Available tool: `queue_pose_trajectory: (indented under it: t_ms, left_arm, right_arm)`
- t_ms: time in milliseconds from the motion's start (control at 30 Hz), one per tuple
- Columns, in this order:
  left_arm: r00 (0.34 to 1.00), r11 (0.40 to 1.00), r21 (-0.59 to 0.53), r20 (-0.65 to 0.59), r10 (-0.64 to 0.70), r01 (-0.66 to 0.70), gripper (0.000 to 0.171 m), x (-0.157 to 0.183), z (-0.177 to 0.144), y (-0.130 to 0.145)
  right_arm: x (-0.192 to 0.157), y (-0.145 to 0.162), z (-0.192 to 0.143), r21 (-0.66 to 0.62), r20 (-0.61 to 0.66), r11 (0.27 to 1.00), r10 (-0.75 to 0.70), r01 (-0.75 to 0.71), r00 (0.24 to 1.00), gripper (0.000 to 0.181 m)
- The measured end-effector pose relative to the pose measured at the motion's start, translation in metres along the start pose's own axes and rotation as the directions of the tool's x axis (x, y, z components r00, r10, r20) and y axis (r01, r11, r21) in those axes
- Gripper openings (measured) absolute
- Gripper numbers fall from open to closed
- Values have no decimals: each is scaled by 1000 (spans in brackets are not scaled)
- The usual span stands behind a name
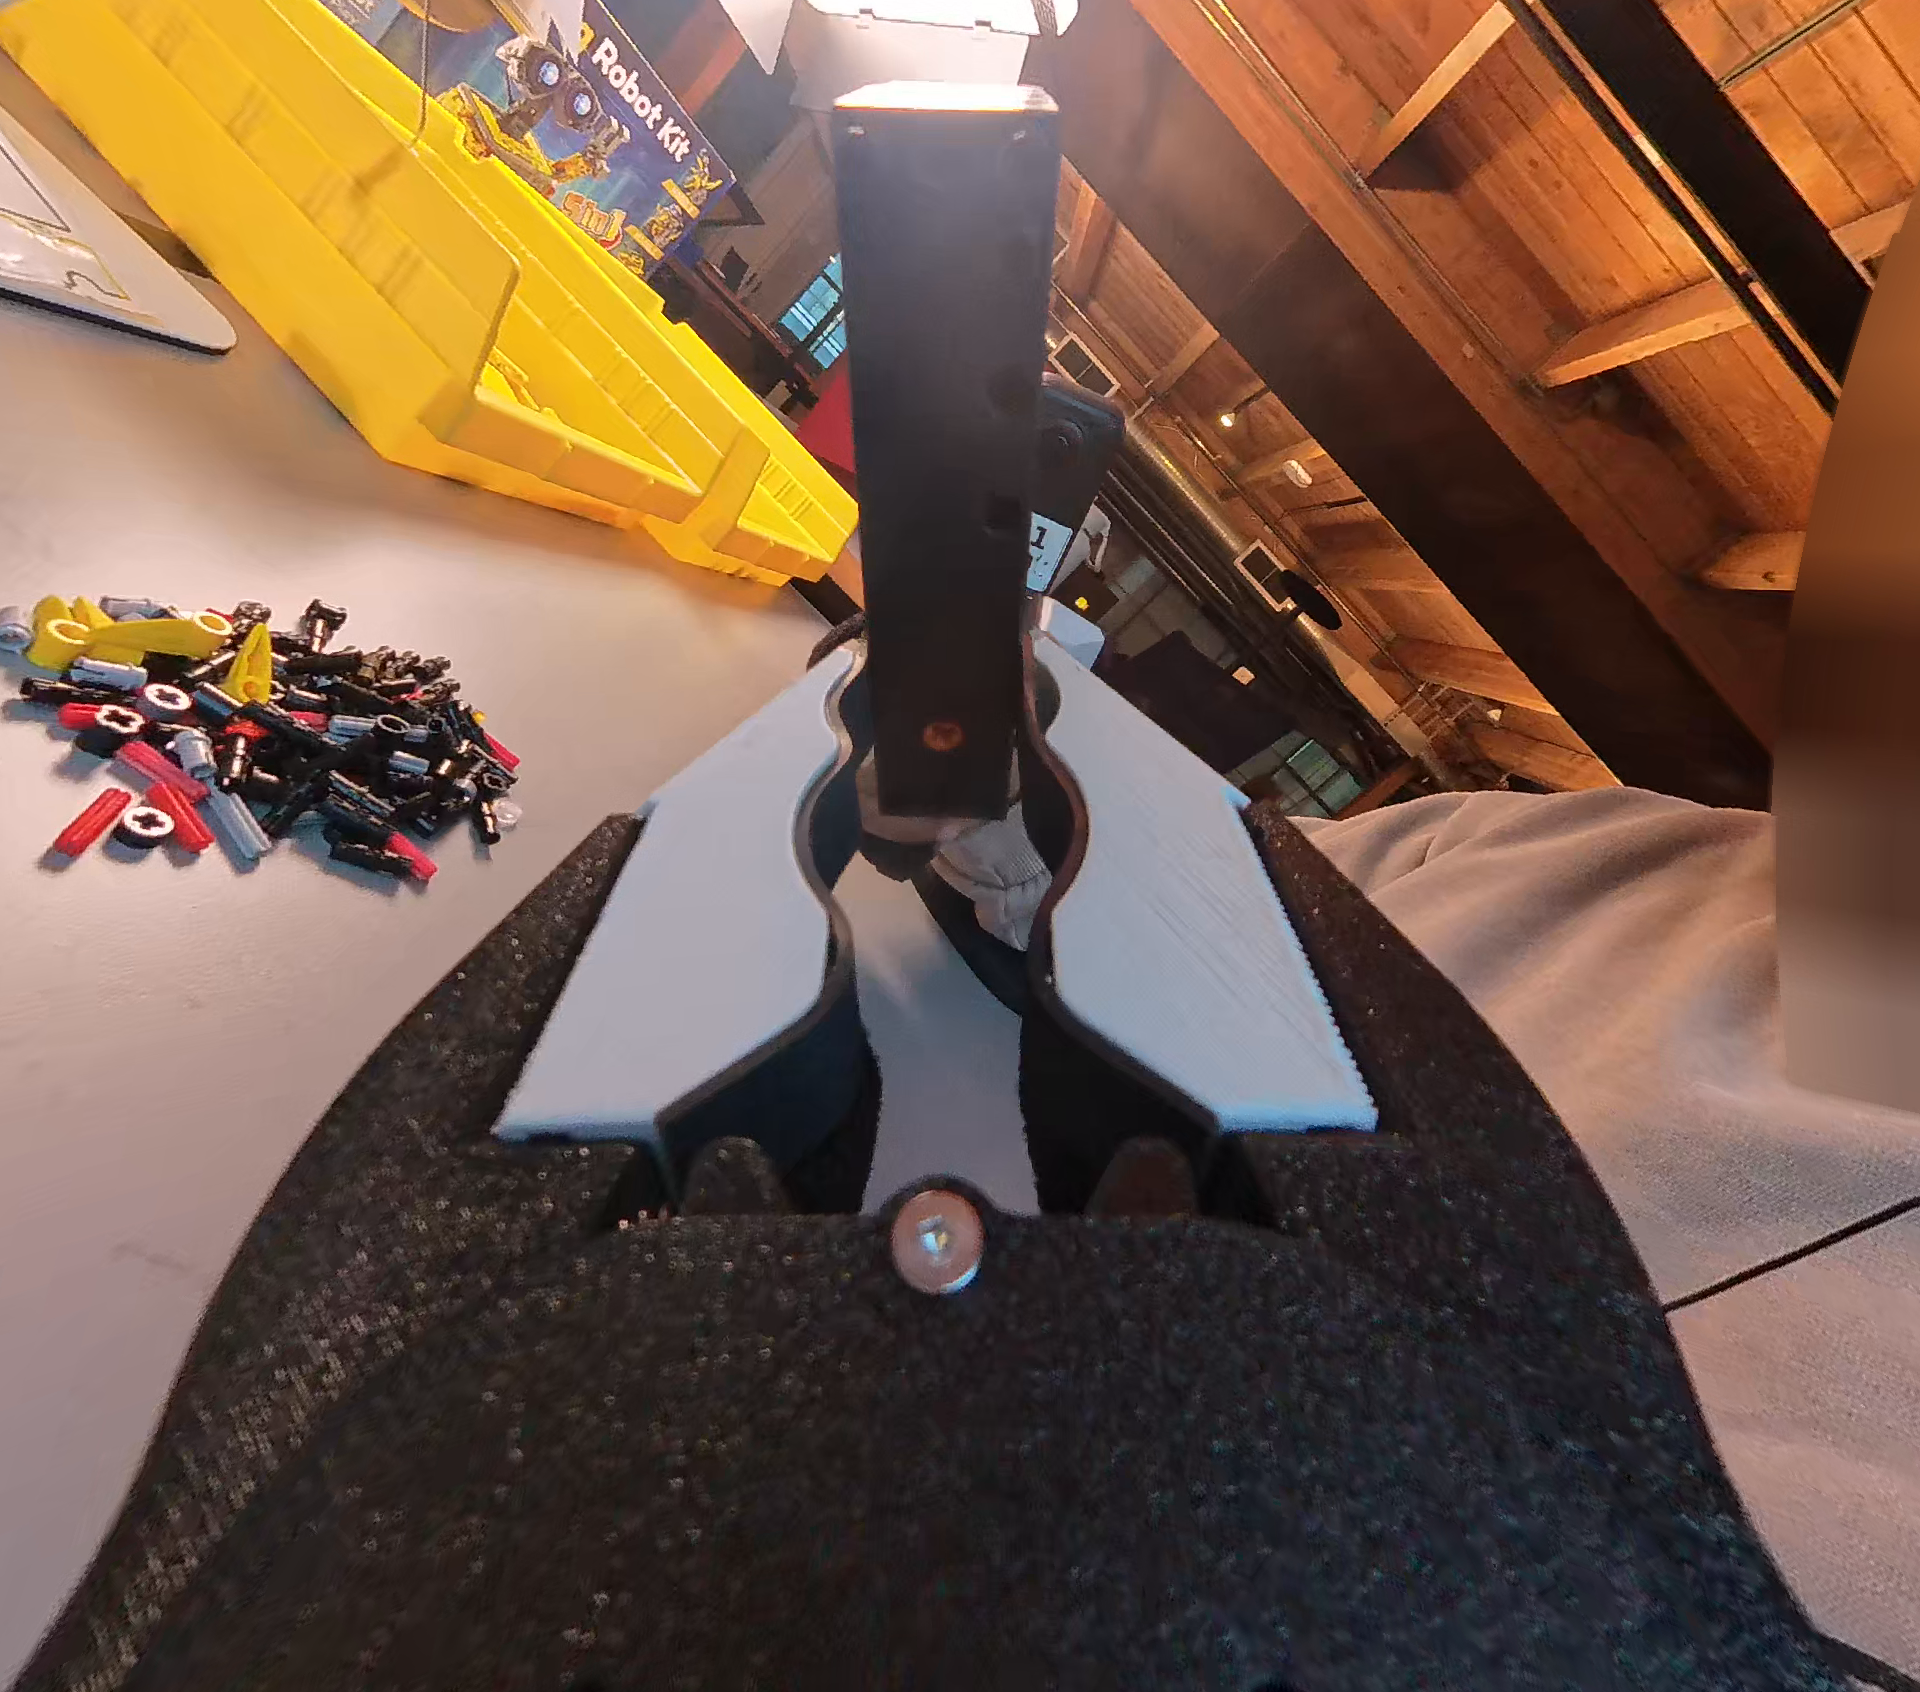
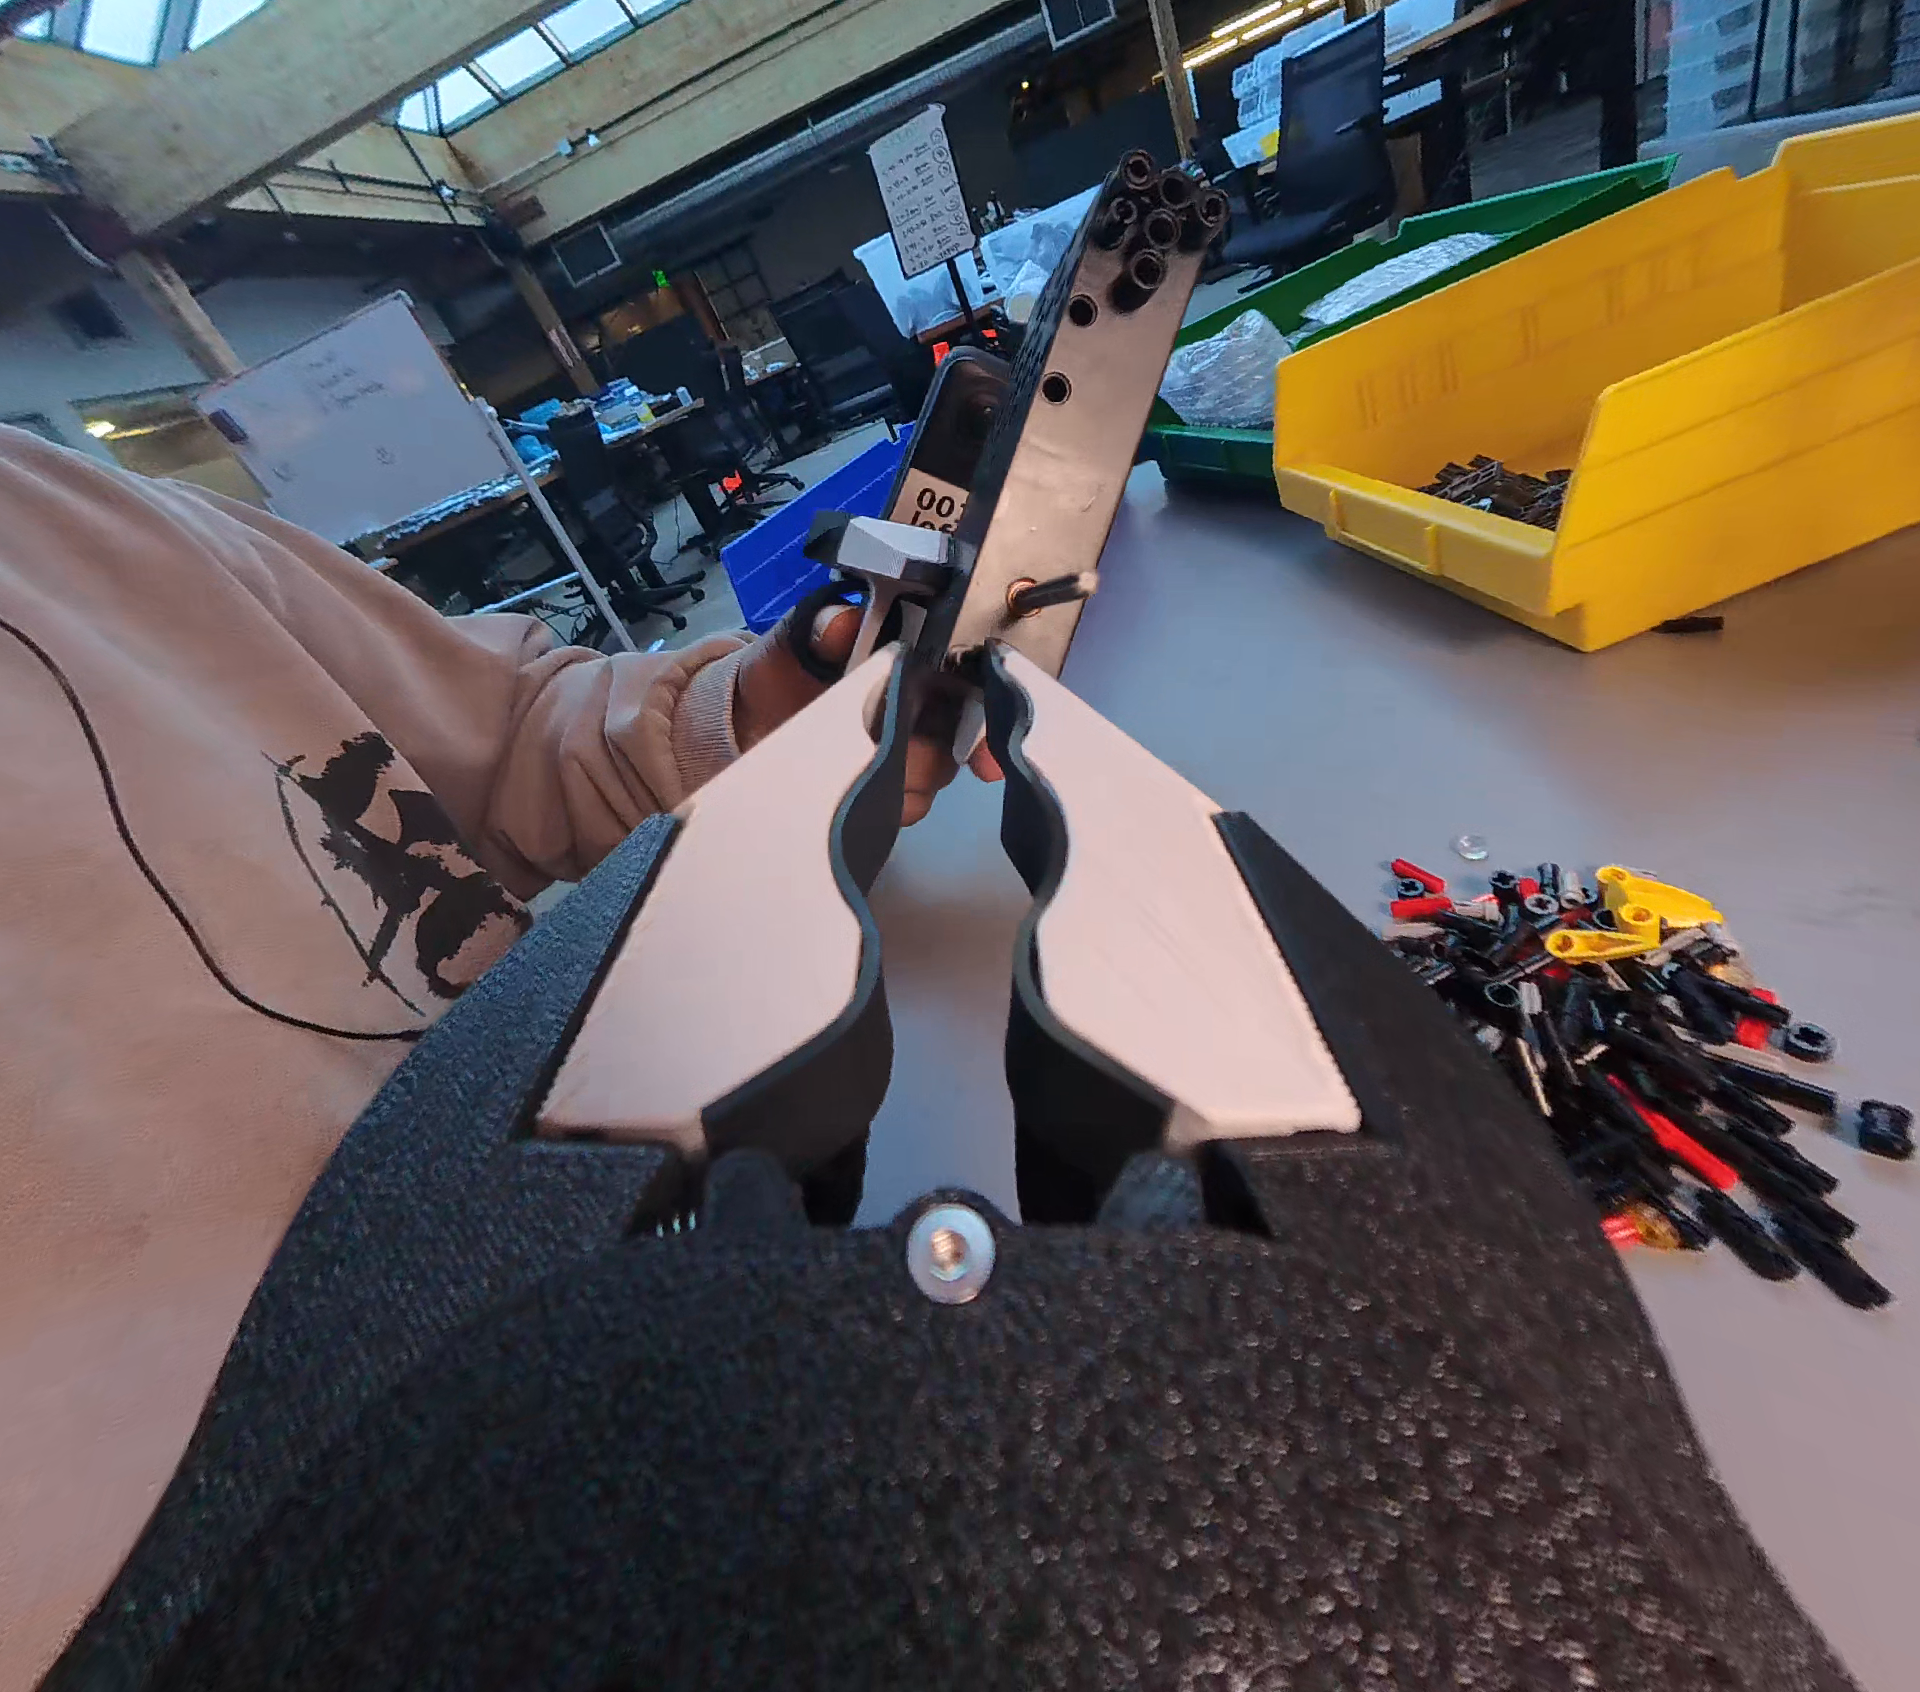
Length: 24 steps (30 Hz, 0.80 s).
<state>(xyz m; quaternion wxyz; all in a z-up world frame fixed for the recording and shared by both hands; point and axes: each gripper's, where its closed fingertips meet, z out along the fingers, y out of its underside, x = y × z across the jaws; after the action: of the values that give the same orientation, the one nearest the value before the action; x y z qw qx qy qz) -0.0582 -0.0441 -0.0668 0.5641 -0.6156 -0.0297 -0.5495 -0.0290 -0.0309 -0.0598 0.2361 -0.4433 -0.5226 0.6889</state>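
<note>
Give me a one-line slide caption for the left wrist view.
Left gripper shut on an upright black perforated block above a grey table, loose pins and yellow bin alongside.

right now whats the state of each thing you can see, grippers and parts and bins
left gripper: shut on the black plate
black plate: upright, clamped at its lower end, pins stuck in its top holes
right gripper: fingertips nearly together at the plate's lower edge, grip unclear
loose parts pile: scattered on the grey table
yellow bin: open, dark parts inside
</note>
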Motion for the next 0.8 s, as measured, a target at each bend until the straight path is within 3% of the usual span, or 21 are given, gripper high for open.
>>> queue_pose_trajectory:
  t_ms: [233, 333, 433, 667, 800]
  left_arm:
    - [996, 998, -19, -55, 63, -64, 25, 13, 2, 4]
    - [985, 994, -55, -146, 90, -99, 46, 31, 7, 10]
    - [980, 977, -125, -115, 160, -174, 26, 28, 12, 26]
    - [971, 936, -259, -87, 223, -239, 26, 21, 10, 36]
    - [970, 932, -267, -68, 235, -244, 26, 20, 6, 30]
  right_arm:
    - [-9, 6, -2, -12, 54, 1000, -21, 21, 998, 4]
    - [-19, 10, 2, -32, 103, 999, -20, 23, 994, 3]
    - [-31, 18, 7, -56, 159, 998, -17, 26, 987, 3]
    - [-28, 21, 6, -84, 174, 996, -17, 32, 985, 1]
    - [-26, 17, 0, -104, 194, 992, -53, 74, 980, 0]
